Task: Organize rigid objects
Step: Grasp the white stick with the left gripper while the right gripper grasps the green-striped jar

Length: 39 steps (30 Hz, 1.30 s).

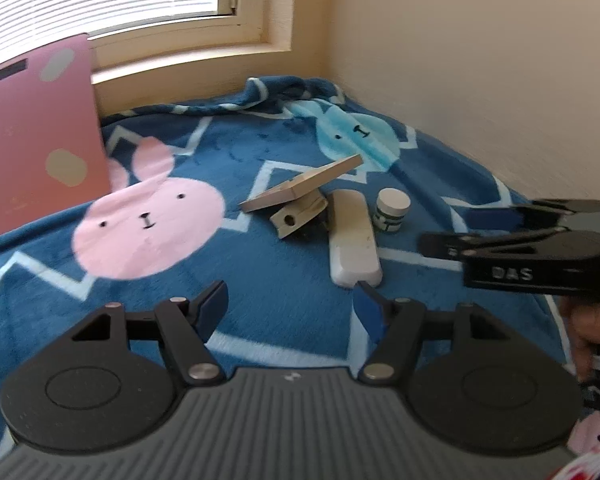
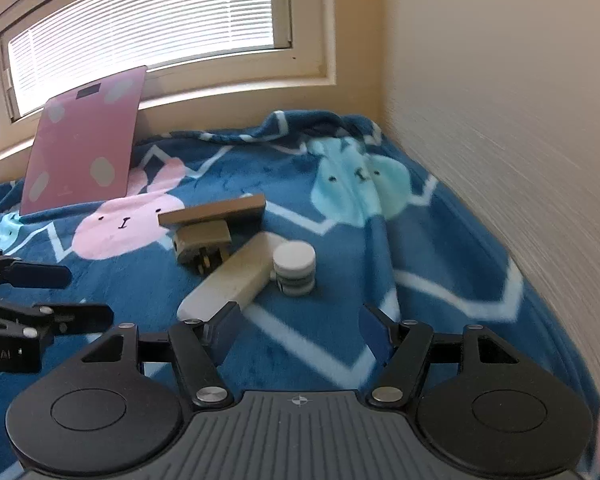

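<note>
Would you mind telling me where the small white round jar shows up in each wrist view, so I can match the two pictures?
Left wrist view: the small white jar stands right of centre, just right of the long white bar.
Right wrist view: the small white jar sits near the centre, again right of the long white bar.
Shared landmark: the pink board leaning under the window.

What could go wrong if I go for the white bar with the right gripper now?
The white bar lies close beside the small white jar and the tan bracket, so the open right gripper may knock either. The soft blanket could let the jar tip. The open left gripper points at the same bar and may collide.
</note>
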Motion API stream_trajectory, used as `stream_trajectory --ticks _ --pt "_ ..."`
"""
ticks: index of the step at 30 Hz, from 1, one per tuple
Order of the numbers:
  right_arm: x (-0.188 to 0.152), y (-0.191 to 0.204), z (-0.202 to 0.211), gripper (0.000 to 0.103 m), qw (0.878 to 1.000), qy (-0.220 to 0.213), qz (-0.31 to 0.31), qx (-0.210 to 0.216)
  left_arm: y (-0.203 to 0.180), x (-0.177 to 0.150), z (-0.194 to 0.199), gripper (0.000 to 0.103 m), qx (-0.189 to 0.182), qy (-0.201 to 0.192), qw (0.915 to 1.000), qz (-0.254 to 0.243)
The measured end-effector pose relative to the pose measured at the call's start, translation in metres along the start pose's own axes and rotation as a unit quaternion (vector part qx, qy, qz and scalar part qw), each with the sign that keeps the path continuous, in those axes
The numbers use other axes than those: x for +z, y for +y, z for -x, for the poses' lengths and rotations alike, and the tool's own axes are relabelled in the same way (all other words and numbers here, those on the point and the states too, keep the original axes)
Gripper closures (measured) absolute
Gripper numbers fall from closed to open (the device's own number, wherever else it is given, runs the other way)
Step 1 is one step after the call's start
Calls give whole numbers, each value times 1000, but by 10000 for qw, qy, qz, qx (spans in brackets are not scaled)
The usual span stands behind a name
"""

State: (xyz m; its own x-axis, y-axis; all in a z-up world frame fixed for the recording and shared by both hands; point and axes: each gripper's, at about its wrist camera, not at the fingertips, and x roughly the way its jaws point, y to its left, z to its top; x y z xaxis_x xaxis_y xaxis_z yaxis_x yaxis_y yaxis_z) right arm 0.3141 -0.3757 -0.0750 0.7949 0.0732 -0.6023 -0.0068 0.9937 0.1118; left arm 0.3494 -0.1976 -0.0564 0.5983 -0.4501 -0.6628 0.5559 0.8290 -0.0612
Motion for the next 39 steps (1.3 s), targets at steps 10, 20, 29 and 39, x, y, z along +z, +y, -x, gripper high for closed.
stream_trajectory --ticks 10,20,29,39 --pt "10 -1 -43 57 9997 -112 191 115 0 1 -32 39 -110 53 9999 -31" --pt "10 -8 -48 72 9998 -140 -55 95 -9 4 -42 42 -334 -35 9994 -113" --pt "-3 -24 -18 72 9992 -86 -362 -169 -41 10 -62 57 -463 -57 9977 -493" --pt "-13 -25 5 73 9989 -98 -378 -273 -55 5 -67 68 -103 -32 9981 -614"
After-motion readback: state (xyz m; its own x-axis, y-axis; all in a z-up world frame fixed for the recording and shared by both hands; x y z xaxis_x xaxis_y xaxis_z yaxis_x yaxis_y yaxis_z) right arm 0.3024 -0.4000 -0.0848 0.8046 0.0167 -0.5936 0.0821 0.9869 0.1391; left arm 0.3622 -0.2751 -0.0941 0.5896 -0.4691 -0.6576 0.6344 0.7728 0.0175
